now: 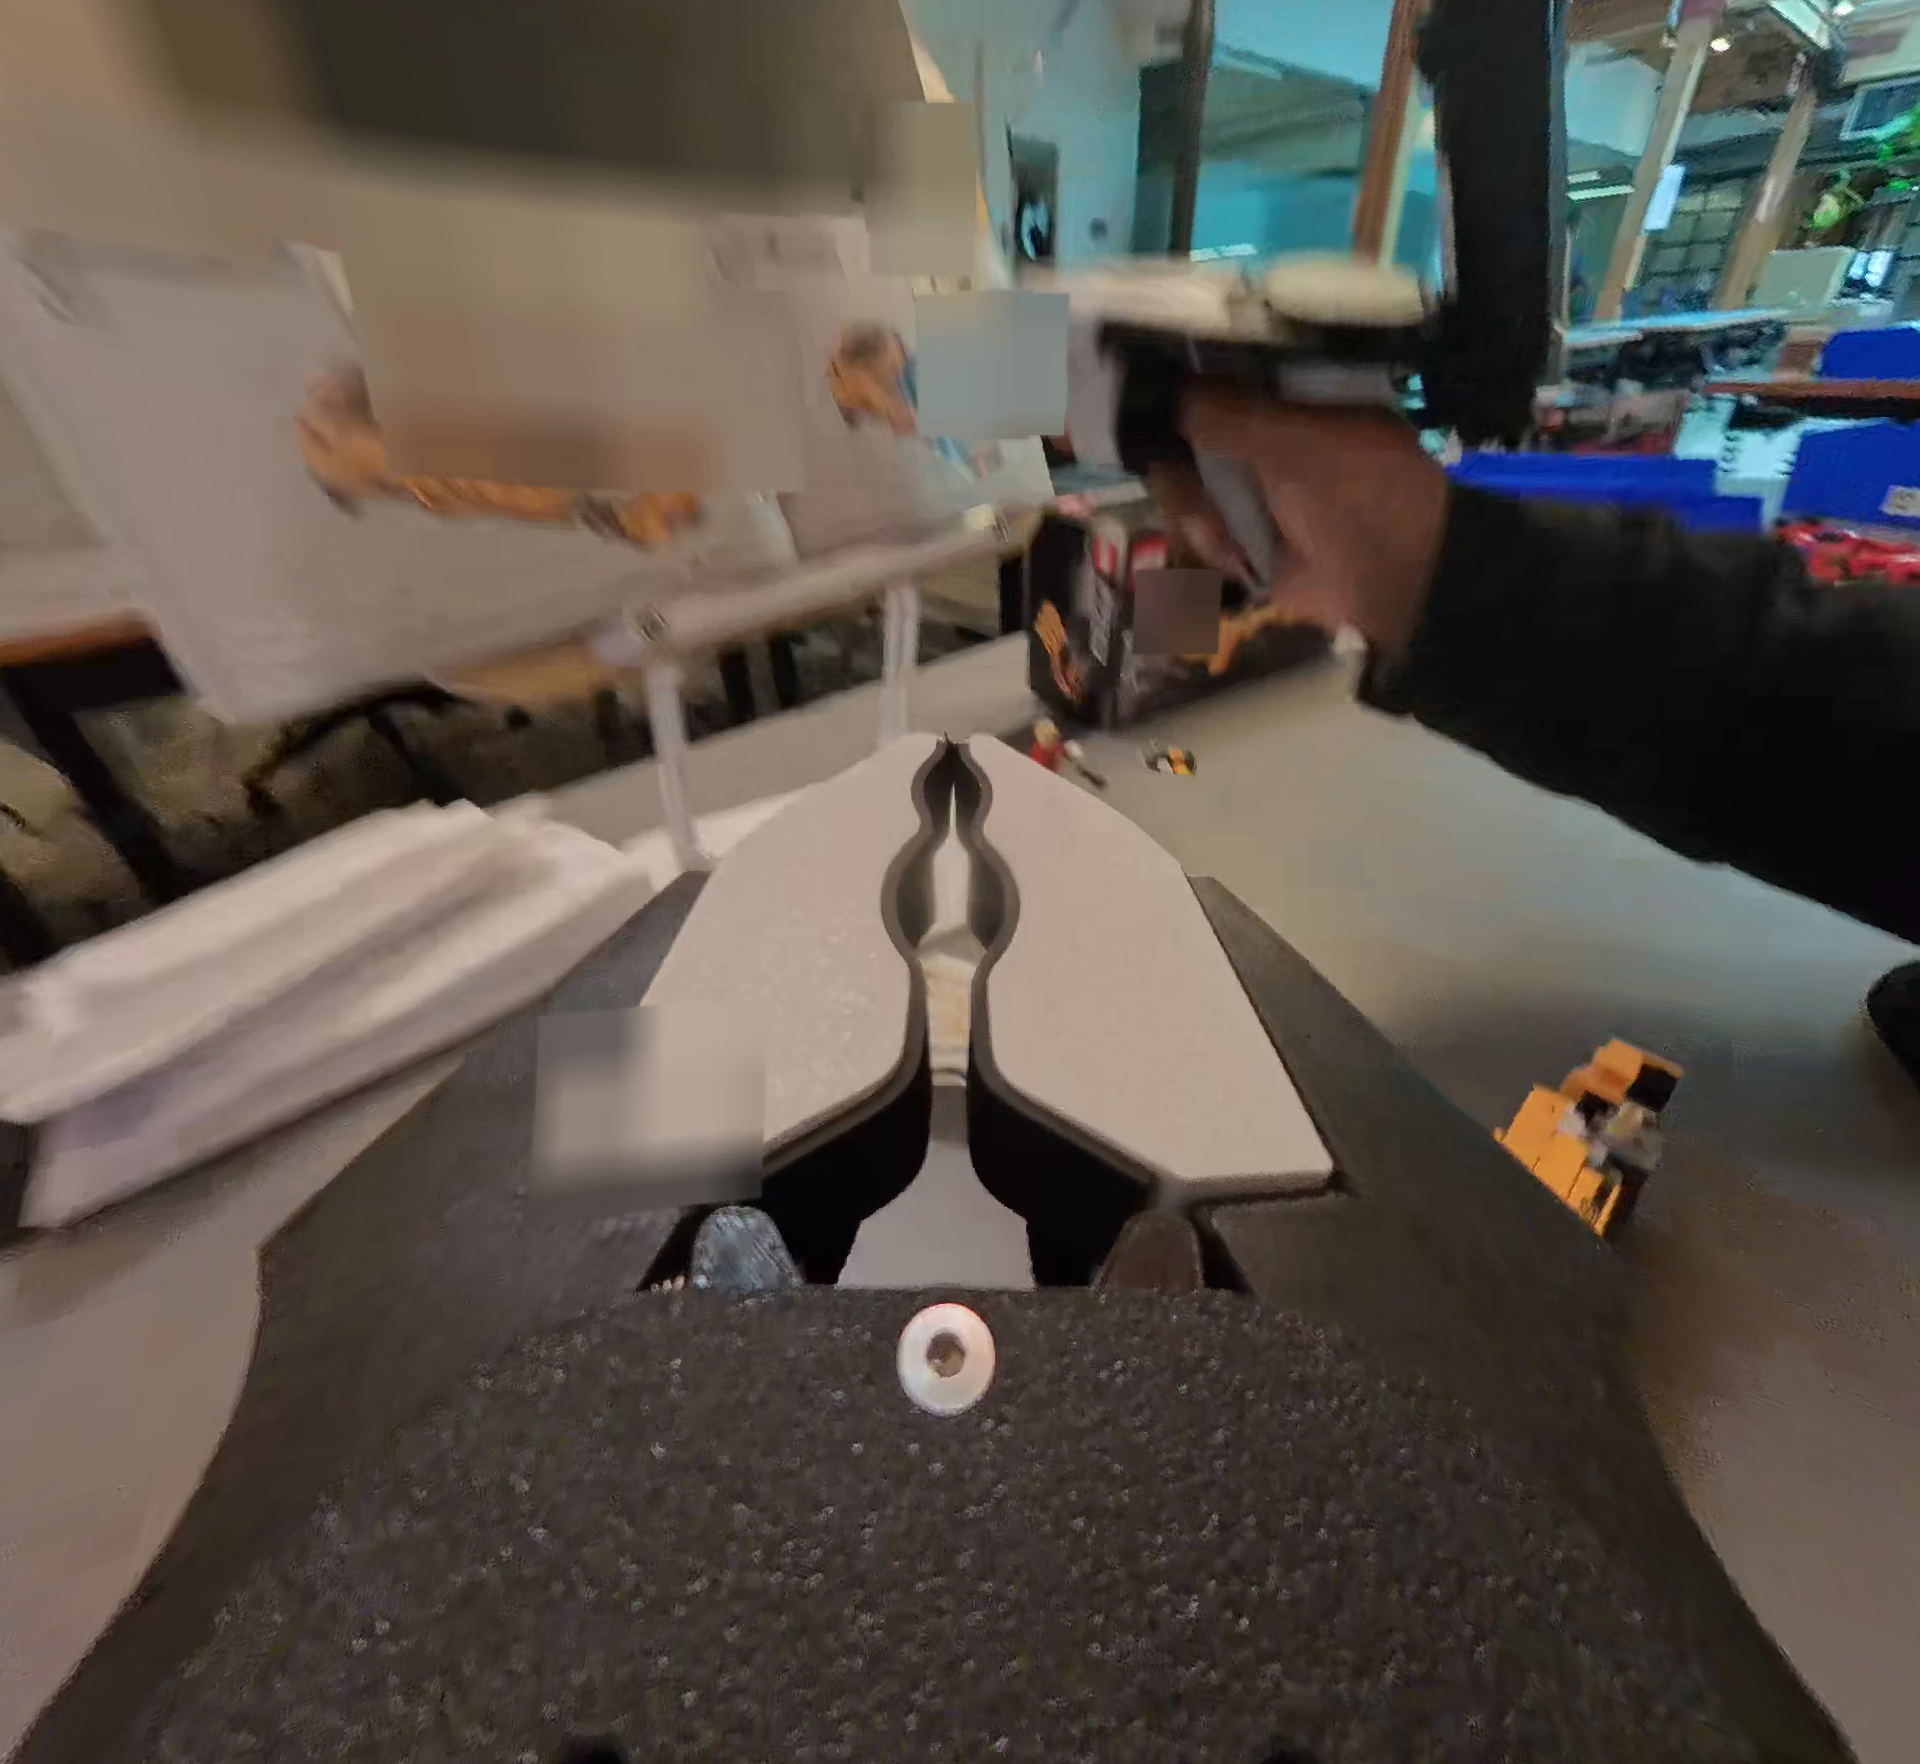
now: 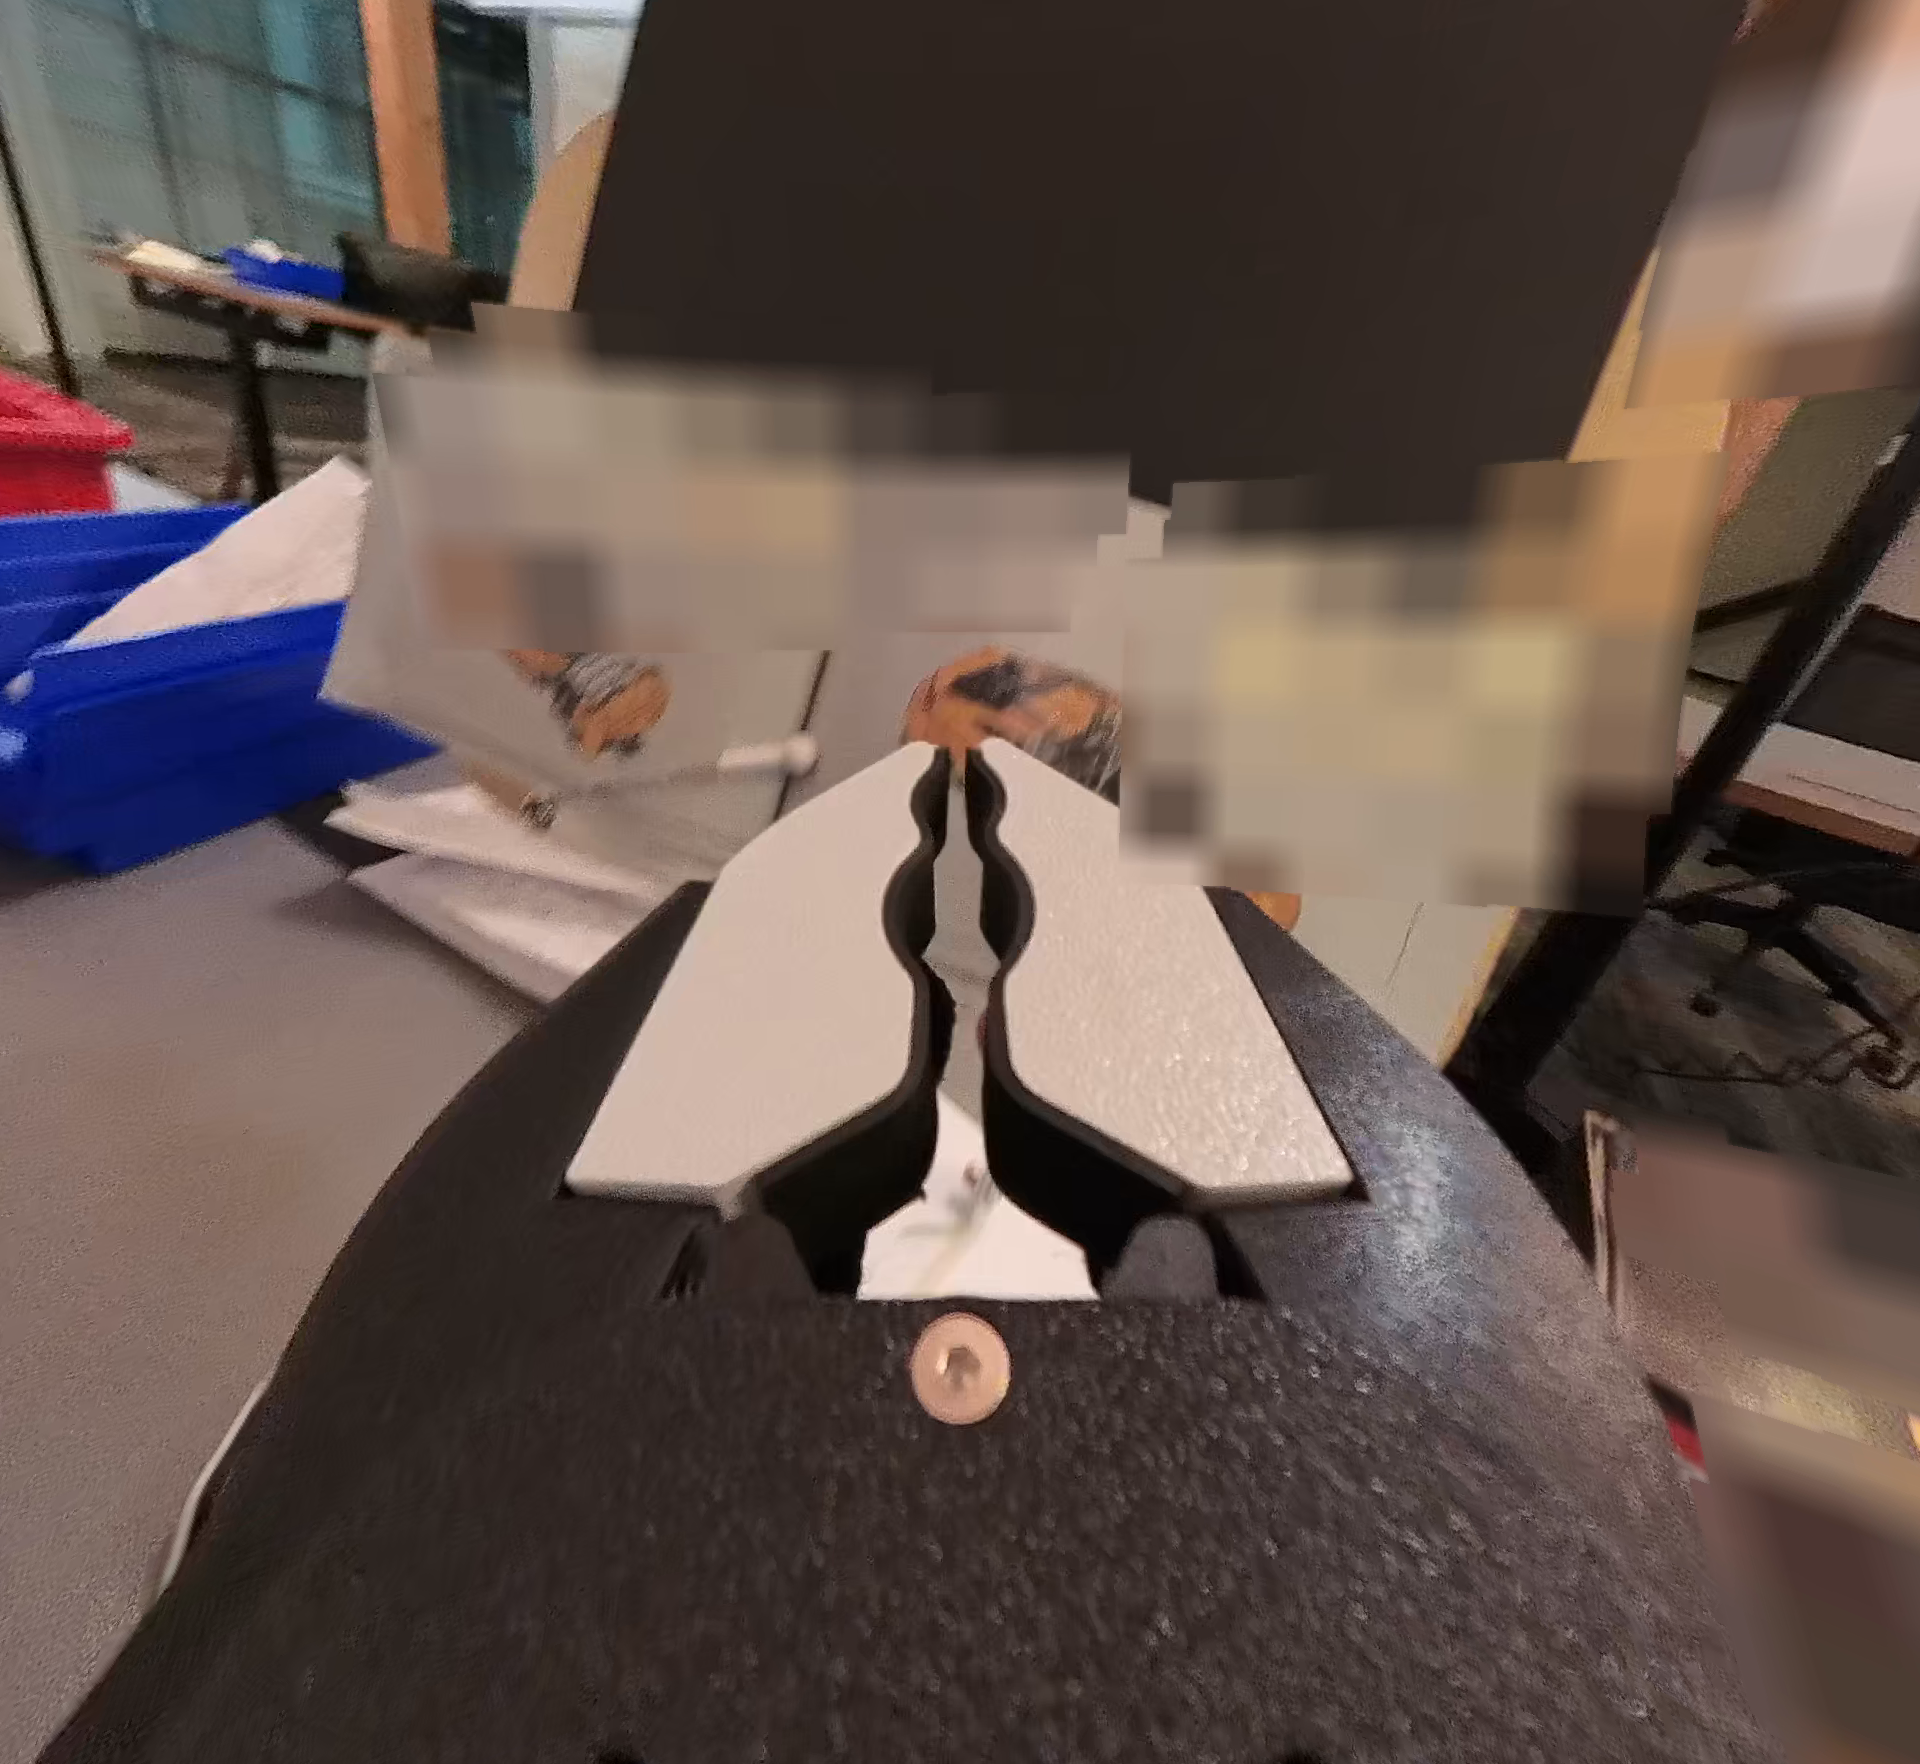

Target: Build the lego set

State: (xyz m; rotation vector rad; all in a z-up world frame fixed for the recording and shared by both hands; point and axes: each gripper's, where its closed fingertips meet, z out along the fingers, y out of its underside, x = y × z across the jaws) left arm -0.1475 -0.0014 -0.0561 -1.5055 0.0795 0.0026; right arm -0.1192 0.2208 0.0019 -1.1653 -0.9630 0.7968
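Note:
My left gripper (image 1: 951, 750) is shut and empty, raised above the grey table (image 1: 1351, 883). An orange and black lego build (image 1: 1590, 1143) stands on the table to its right. Two small lego bits (image 1: 1049, 748) (image 1: 1169, 760) lie farther off, near the dark lego box (image 1: 1122, 634). An open instruction booklet (image 1: 260, 488) leans on a stand at left. A hand (image 1: 1320, 519) holds the right gripper up at the booklet's right side. In the right wrist view my right gripper (image 2: 958, 758) is shut, with nothing seen between its fingers, close in front of the booklet (image 2: 582, 706).
A stack of white sheets (image 1: 260, 966) lies on the table at left, also under the stand (image 2: 468, 873). Blue bins (image 2: 156, 675) and a red bin (image 2: 52, 447) stand at the table's far side. A dark board (image 2: 1143, 156) rises behind the booklet. Some 25 cm of space lies between my two pairs of fingers.

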